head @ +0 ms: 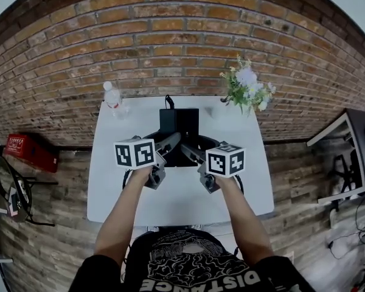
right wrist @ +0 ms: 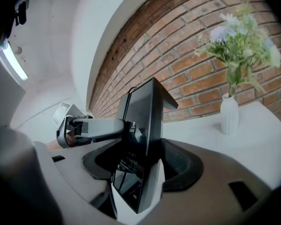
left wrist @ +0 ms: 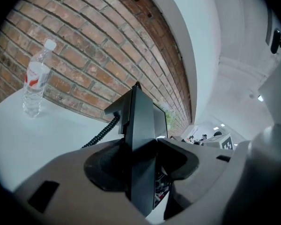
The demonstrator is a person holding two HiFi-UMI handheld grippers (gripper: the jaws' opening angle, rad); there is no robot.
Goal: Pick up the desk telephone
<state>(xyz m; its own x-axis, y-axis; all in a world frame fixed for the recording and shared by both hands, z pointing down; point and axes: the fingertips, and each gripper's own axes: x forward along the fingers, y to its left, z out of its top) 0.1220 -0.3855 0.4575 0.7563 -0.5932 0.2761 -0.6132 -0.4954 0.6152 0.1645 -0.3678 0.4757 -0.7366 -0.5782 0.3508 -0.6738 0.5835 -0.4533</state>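
The black desk telephone (head: 179, 128) is held off the white table (head: 109, 187) between my two grippers. My left gripper (head: 169, 143) is shut on its left side and my right gripper (head: 192, 153) on its right side. In the left gripper view the telephone (left wrist: 143, 135) stands edge-on between the jaws of the left gripper (left wrist: 143, 162), with its coiled cord (left wrist: 101, 134) hanging to the left. In the right gripper view the telephone (right wrist: 145, 125) sits tilted in the right gripper (right wrist: 140, 167), keypad side facing left, and the left gripper (right wrist: 86, 128) clamps its far side.
A clear water bottle (head: 112, 98) stands at the table's back left, the same bottle (left wrist: 36, 86) near the brick wall. A white vase of flowers (head: 248, 89) stands at the back right. A red box (head: 29, 151) lies on the floor at left, a desk (head: 353, 157) at right.
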